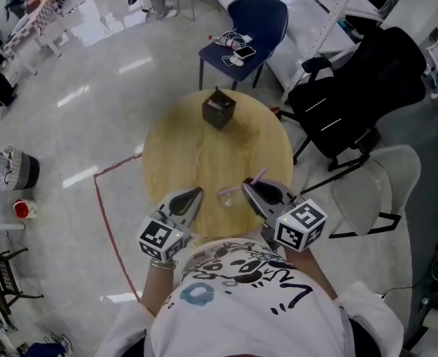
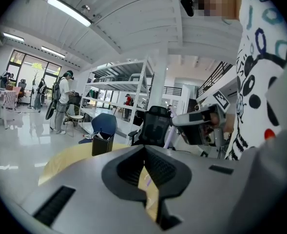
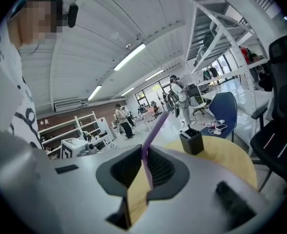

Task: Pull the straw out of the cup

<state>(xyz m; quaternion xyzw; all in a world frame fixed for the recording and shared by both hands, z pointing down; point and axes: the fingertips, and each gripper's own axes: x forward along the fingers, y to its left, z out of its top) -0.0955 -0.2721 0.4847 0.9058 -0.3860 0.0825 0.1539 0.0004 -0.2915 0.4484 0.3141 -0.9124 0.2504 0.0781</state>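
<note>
Between right gripper (image 3: 144, 154) jaws, the straw (image 3: 155, 126) runs partly hidden.

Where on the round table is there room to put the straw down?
The widest bare wood is the middle of the table, between the black box at the far side and the cup. Its left part beyond the left gripper is bare too. The near edge is crowded: cup, left gripper, right gripper holding the straw.
</note>
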